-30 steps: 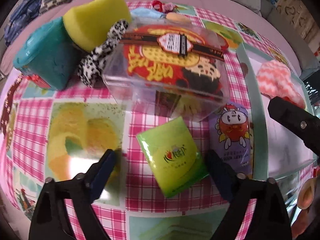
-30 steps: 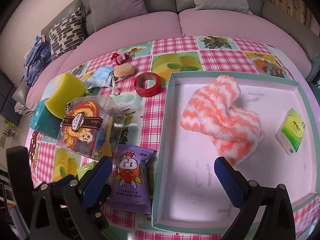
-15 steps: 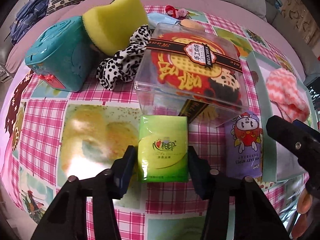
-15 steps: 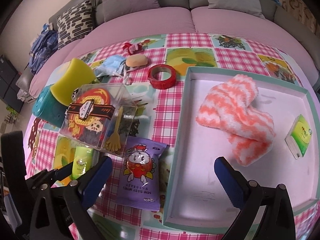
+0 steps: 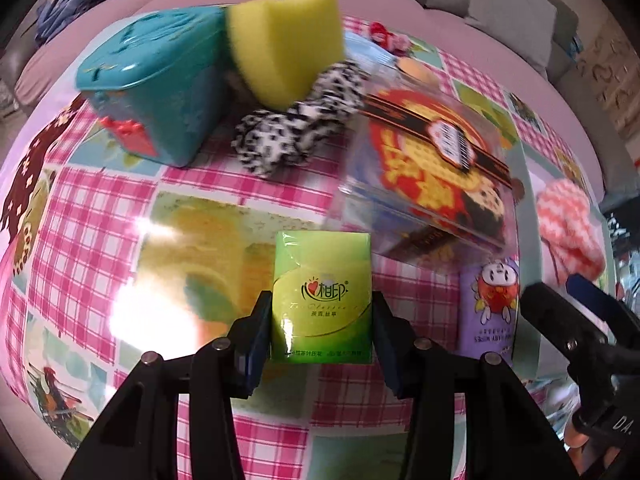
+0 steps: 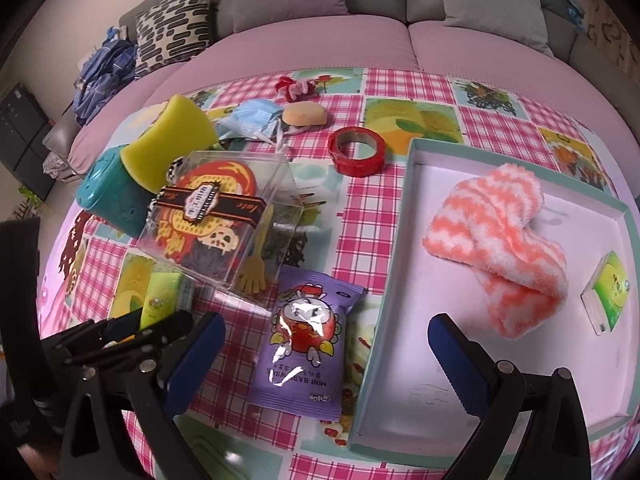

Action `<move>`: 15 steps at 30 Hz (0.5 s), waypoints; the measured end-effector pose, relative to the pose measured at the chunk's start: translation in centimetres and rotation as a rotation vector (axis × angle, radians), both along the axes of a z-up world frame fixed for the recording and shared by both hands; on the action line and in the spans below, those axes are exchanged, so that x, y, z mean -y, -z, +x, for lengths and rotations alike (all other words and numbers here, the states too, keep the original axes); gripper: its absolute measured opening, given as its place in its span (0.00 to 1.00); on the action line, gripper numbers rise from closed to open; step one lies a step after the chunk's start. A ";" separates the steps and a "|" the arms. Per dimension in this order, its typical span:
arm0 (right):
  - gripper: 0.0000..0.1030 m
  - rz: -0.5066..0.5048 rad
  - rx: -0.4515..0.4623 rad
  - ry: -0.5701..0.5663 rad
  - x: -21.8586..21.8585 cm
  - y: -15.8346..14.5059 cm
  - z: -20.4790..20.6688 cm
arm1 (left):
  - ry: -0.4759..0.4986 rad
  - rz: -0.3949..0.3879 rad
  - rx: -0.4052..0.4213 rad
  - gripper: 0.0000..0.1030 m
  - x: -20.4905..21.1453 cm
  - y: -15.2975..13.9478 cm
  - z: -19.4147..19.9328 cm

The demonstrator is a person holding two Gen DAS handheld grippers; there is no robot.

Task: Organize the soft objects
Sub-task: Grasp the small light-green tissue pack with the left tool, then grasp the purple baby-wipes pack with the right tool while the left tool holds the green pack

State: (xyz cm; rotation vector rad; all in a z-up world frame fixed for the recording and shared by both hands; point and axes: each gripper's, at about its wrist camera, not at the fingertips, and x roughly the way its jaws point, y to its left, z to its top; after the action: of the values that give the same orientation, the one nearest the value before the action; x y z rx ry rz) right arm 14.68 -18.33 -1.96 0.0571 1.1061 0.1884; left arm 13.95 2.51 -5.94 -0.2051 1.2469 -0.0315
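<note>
On the checked desk [image 6: 400, 92], reading left to right from my remote seat:
Far left: I see a teal box [image 5: 160, 92] with a yellow sponge [image 5: 288, 36] leaning on it and a spotted black-and-white scrunchie [image 5: 288, 136] just in front.
Left tool [image 5: 320, 324]: I have it clamped on the green tissue pack [image 5: 322, 296], one pad on each side.
Middle: a clear gift box [image 6: 224, 216] lies tilted, with a purple wipes packet [image 6: 308, 336] beside it.
Right tool [image 6: 324, 344]: I hold it spread wide with nothing between the pads, straddling the wipes packet and the tray edge.
Right: a pale tray [image 6: 384, 312] holds a fluffy orange-and-white sock [image 6: 500, 240] and a second green tissue pack [image 6: 608, 292], well apart.
</note>
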 end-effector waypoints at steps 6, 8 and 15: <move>0.87 0.001 0.018 -0.041 -0.9 -0.5 -0.3 | -0.039 -0.044 -0.005 0.47 -2.2 -0.1 0.3; 0.82 -0.001 0.017 -0.068 -1.5 -0.5 -0.5 | -0.049 -0.052 -0.006 0.47 -2.1 0.0 0.2; 0.73 -0.027 0.009 -0.121 -3.0 -0.2 -0.8 | -0.069 -0.069 -0.008 0.47 -2.9 0.0 -0.1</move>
State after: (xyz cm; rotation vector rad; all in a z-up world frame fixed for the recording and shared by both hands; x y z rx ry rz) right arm 13.92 -15.34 -1.76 -0.0356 1.1032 0.2818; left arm 13.80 5.42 -5.93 -0.3080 1.2472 -0.0135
